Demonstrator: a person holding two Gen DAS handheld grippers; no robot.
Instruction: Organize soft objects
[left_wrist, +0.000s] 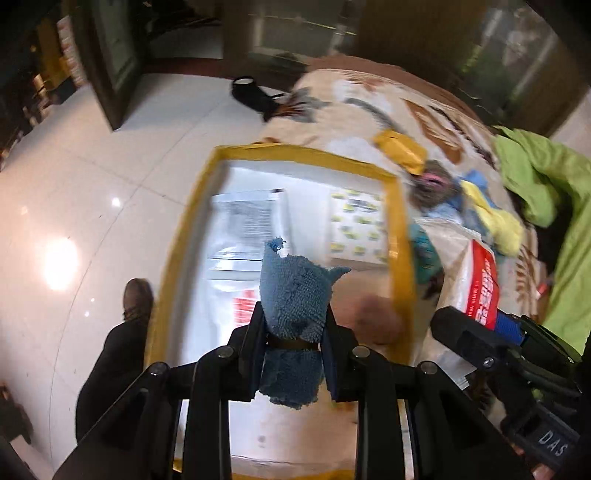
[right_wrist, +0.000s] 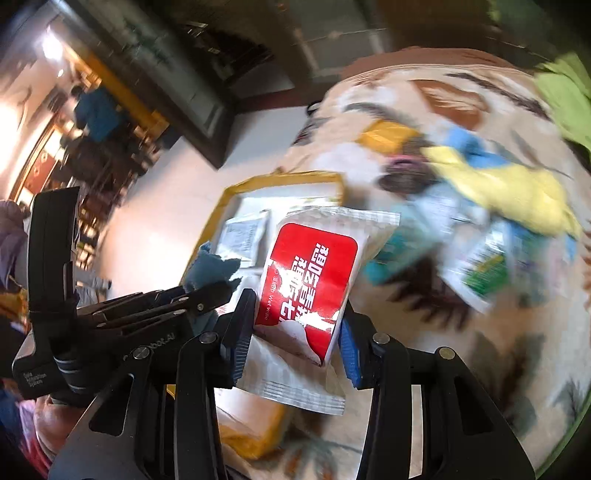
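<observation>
Left wrist view
- Left gripper: jaws clamped tight on a rolled blue cloth; roll stands upright between the fingers, a dark band around it.
- Below: yellow-rimmed box, white inside, holding flat packets; cloth hangs above it.
- Only here: pale tiled floor, a shoe beside the box, green fabric on the bed.
- Right gripper: enters from the right edge, a red-labelled pack in it, side-on.

Right wrist view
- Right gripper: jaws part-way apart, pressed on a wet-wipe pack, red label up, pack tilted.
- Left gripper: to the left, just beside, cloth tip showing.
- Only here: pack's label face; a distant person in blue in a lit room.
- Bed: patterned blanket; blurred heap with yellow cloth and more packets.
- Box: beyond the pack, at the bed's edge.

Pose
- Both: aimed steeply down, side by side near the box.
</observation>
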